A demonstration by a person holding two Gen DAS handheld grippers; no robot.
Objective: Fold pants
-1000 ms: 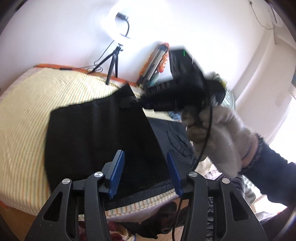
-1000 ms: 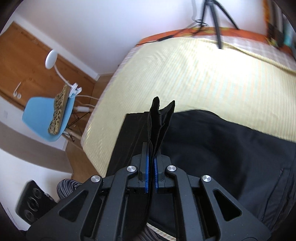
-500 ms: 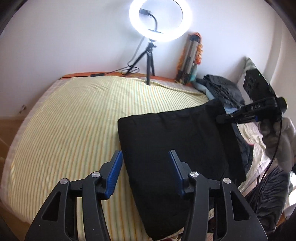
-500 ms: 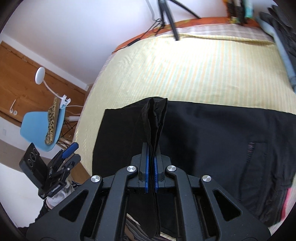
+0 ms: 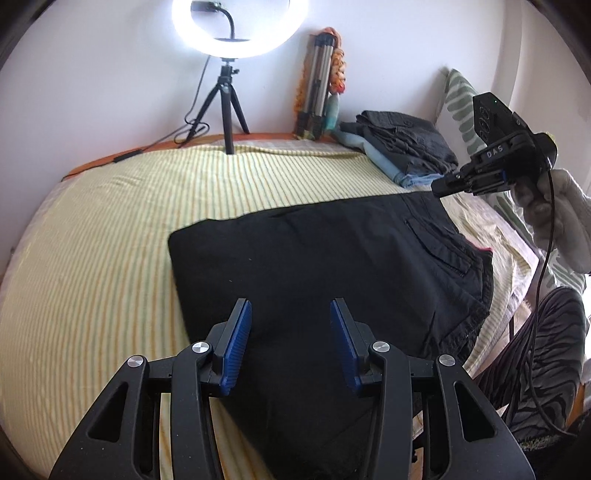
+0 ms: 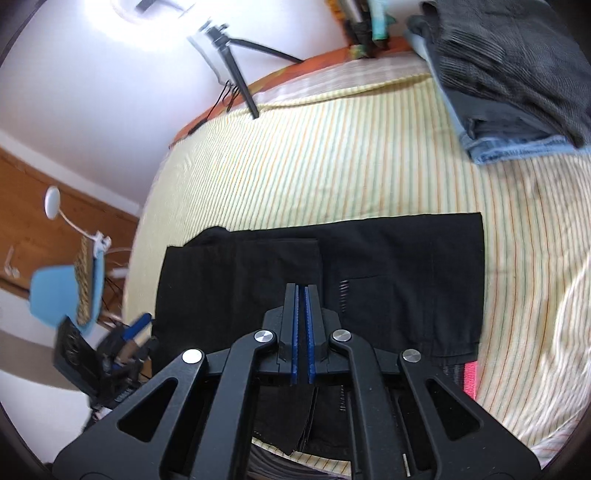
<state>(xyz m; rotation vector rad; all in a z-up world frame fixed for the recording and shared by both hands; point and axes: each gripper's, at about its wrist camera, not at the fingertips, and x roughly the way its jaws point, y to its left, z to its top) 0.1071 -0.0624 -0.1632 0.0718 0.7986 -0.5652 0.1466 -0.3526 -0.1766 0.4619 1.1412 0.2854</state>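
Black pants (image 5: pixel 332 266) lie folded flat on the striped bed sheet (image 5: pixel 110 240). My left gripper (image 5: pixel 291 321) hovers over their near part. Its jaws are closing, but the blue pads press on nothing. My right gripper (image 6: pixel 301 291) is shut over the pants (image 6: pixel 388 266). A thin dark strip of cloth shows between its pads, and a flap of black fabric (image 6: pixel 288 424) hangs under the fingers. In the left wrist view the right gripper (image 5: pixel 441 186) sits at the pants' far right corner, held by a gloved hand (image 5: pixel 554 206).
A stack of folded clothes (image 5: pixel 402 144) lies at the bed's far right, also in the right wrist view (image 6: pixel 517 74). A ring light on a tripod (image 5: pixel 232 29) stands at the far edge. A blue chair (image 6: pixel 62 299) stands left of the bed.
The right gripper carried its pinched cloth to the right across the bed, and the pants now lie flatter. The left gripper swung lower over the pants and its jaws narrowed.
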